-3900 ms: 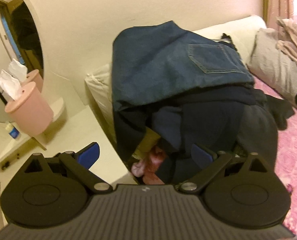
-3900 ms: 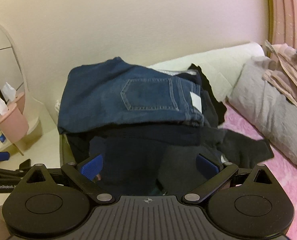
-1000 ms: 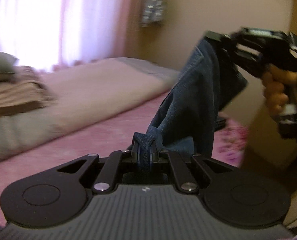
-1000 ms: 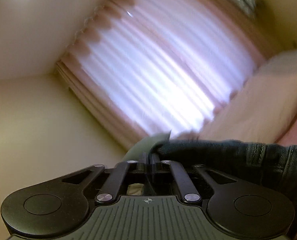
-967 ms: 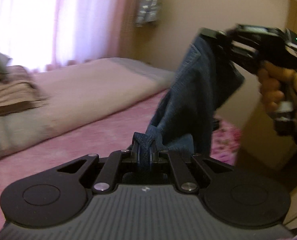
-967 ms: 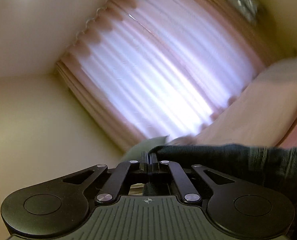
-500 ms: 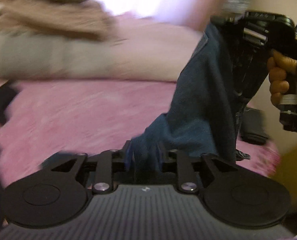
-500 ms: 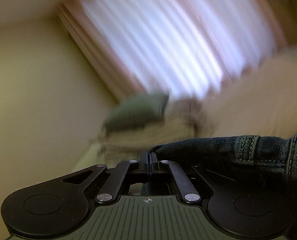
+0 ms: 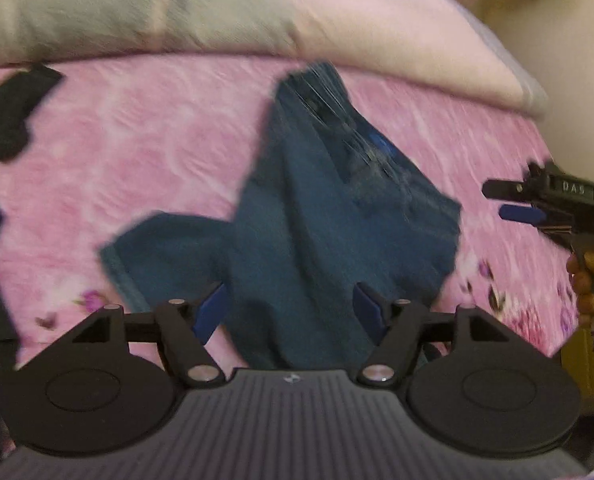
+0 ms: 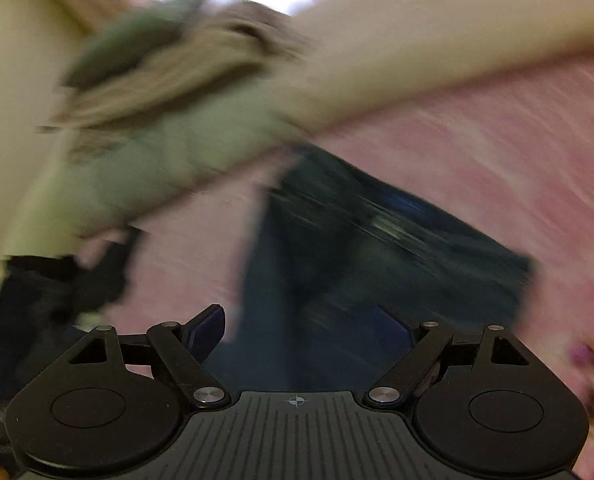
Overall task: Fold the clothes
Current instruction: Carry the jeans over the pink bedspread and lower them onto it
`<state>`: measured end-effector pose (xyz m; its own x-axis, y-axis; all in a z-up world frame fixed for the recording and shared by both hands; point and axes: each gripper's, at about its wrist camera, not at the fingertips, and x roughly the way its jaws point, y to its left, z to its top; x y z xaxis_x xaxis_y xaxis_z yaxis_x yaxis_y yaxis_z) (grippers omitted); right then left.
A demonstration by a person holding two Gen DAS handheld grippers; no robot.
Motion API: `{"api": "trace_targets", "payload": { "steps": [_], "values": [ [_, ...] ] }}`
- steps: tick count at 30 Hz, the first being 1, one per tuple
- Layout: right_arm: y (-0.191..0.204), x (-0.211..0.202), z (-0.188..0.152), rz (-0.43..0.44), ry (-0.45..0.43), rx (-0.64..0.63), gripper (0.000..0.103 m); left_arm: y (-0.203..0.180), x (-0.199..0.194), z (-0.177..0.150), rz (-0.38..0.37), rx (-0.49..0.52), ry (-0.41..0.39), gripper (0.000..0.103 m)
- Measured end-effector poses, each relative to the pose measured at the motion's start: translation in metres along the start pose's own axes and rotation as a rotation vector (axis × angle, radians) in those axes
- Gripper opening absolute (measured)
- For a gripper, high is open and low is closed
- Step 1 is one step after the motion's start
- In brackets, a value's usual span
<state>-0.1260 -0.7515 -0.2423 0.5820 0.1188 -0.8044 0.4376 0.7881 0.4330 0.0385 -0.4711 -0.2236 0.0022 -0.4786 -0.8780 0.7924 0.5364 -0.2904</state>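
denim: blue jeans lying rumpled on the pink bedspread, roughly mid-bed and close to the near edge. Nothing's holding them, they're just resting on the bed.

why there: my guess is they got put down on the open stretch of bed so they can be spread flat before any fold happens. It's the only bare patch around, so it makes sense as the work spot.

long axis: runs from the near edge, right under the left claw, away toward the pillows. The far end looks narrow and the cloth fans wider toward the camera, with one flap kicked out to the left. Can't honestly tell waistband from hem, too blurry.

left gripper: jaws opening, blue pads well apart, denim showing in the gap below them but not pinched.

right gripper: same deal, jaws opening wide, jeans under and past the pads, no grip that I can see. In the left view it sits off at the right edge of the bed, a hand on its handle.

around it: dark clothes at the left side of the bed, grey pillow and a cream quilt along the far side.

next: probably a re-grab at the corners to straighten it out. It's nowhere near flat yet.
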Motion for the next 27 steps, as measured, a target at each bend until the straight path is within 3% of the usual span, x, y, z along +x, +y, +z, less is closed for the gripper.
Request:
{"api": "trace_targets", "payload": {
  "steps": [4,7,10,14,15,16,17,19,22,24,25,27],
  "values": [
    [-0.075,-0.013,-0.005,-0.110,0.046,0.107,0.084,-0.048,0.036,-0.006,-0.018,0.071,0.045,0.069],
    [-0.116,-0.014,0.000,-0.113,0.072,0.148,0.084,-0.081,0.068,-0.010,0.006,0.107,0.060,0.071],
    [-0.147,0.012,0.009,-0.101,0.111,0.122,0.084,-0.105,0.099,-0.018,0.074,0.083,0.100,0.072],
    [-0.182,0.059,0.015,-0.065,0.157,0.087,0.084,-0.122,0.129,-0.037,0.250,0.043,0.137,0.070],
    [-0.188,0.070,0.017,-0.045,0.161,0.084,0.084,-0.120,0.129,-0.040,0.269,0.011,0.133,0.067],
    [-0.194,0.081,0.020,-0.019,0.166,0.085,0.084,-0.118,0.128,-0.044,0.288,-0.020,0.129,0.052],
    [-0.199,0.092,0.022,0.015,0.172,0.091,0.084,-0.115,0.126,-0.047,0.305,-0.048,0.126,0.029],
    [-0.206,0.106,0.025,0.063,0.175,0.103,0.084,-0.110,0.114,-0.049,0.337,-0.068,0.131,0.006],
    [-0.212,0.116,0.026,0.093,0.157,0.133,0.084,-0.093,0.081,-0.041,0.395,-0.069,0.097,0.004],
    [-0.216,0.113,0.024,0.057,0.128,0.165,0.062,-0.074,0.052,-0.030,0.459,-0.081,0.048,0.004],
    [-0.218,0.110,0.023,0.031,0.114,0.181,0.030,-0.062,0.038,-0.023,0.481,-0.088,0.021,0.004],
    [-0.226,0.100,0.021,0.060,0.083,0.232,0.016,-0.038,0.010,-0.007,0.530,-0.092,-0.030,0.004]
  ]
}}
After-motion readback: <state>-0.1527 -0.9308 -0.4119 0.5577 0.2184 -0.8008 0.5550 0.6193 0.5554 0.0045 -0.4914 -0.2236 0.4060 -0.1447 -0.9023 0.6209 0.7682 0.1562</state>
